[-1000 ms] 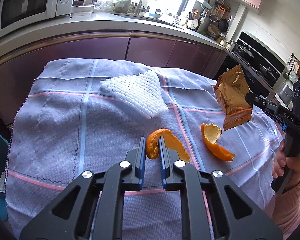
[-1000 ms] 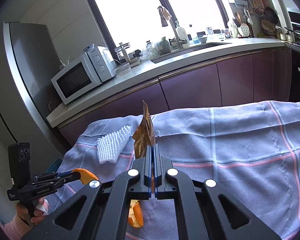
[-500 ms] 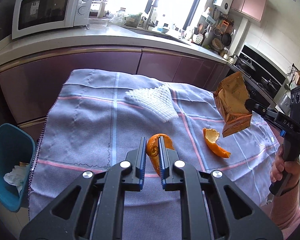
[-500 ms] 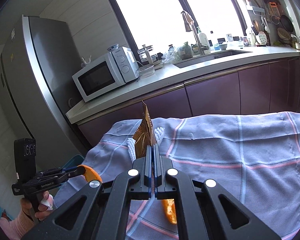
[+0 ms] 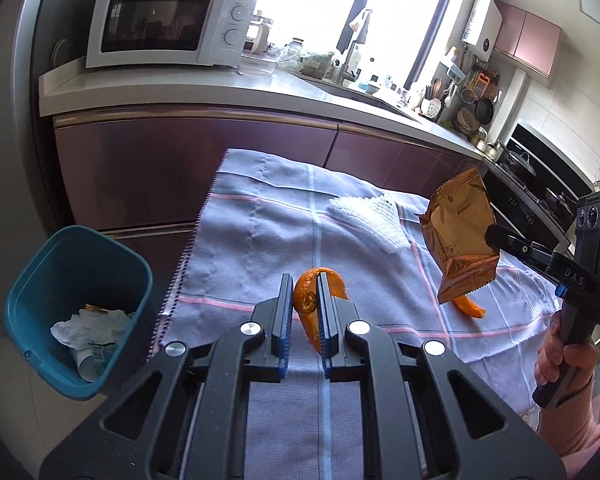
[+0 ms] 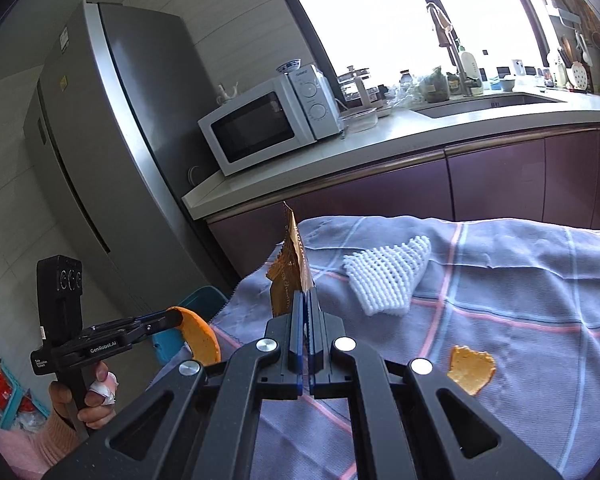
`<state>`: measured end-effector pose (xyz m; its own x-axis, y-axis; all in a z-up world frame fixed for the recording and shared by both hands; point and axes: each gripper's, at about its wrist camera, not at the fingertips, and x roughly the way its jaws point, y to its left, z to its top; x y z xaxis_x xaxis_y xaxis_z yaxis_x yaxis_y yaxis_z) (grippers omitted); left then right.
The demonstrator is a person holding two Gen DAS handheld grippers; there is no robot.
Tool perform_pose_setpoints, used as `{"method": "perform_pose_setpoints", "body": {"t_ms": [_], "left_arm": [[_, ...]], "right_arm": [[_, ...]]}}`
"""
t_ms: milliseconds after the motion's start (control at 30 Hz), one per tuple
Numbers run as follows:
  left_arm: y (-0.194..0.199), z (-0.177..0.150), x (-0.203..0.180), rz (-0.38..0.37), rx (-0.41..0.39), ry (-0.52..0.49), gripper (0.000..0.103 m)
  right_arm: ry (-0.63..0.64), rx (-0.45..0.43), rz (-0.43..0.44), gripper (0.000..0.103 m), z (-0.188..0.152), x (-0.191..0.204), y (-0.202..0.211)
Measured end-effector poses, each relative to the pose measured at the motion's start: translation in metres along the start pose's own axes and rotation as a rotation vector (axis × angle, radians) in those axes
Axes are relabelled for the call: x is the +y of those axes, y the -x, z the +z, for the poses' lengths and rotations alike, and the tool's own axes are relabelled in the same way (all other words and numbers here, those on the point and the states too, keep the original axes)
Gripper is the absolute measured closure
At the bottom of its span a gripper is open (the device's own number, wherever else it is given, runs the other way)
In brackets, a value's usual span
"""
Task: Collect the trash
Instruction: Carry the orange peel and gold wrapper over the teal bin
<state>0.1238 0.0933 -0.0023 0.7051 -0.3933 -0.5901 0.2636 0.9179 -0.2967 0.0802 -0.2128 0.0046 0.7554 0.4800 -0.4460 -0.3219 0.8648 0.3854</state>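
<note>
Left gripper (image 5: 305, 312) was clamped narrow on a curled orange peel (image 5: 314, 300), lifted clear of the checked cloth (image 5: 260, 240) covering the table. Right gripper (image 6: 306, 320) had its jaws pressed fully together on a gold snack wrapper (image 6: 290, 276), held upright above the cloth's edge; from the left wrist view the same wrapper (image 5: 460, 240) hung at 3 o'clock of the peel.

Blue bin (image 5: 76, 280) sat on the floor at 9 o'clock of the held peel, just off the cloth's edge, with crumpled paper (image 5: 88, 328) inside (contents otherwise hard to make out).

A second orange peel (image 6: 471, 368) lay flat on the cloth at 4 o'clock of the wrapper in the right wrist view, well apart from both grippers. White foam net (image 6: 388, 276) lay on the cloth at 3 o'clock of the wrapper, near it but not touching.

White microwave (image 5: 164, 24) stood on the counter at 11 o'clock in the left wrist view, and a fridge (image 6: 112, 152) beside it.
</note>
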Motion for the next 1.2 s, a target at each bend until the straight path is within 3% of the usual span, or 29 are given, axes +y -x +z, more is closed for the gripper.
{"method": "perform_pose_setpoints", "body": {"t_ms": [767,1200], "left_arm": [[0.085,0.006,0.115,0.198,-0.129,0.141,0.091],[0.089,0.003,0.173,0.312,-0.117,0.193,0.091]], "right_arm": [[0.141,0.118,0.221,0.102,0.014,0.111,-0.099],[0.185,0.194,0.283,0.102,0.015,0.153,-0.161]]}}
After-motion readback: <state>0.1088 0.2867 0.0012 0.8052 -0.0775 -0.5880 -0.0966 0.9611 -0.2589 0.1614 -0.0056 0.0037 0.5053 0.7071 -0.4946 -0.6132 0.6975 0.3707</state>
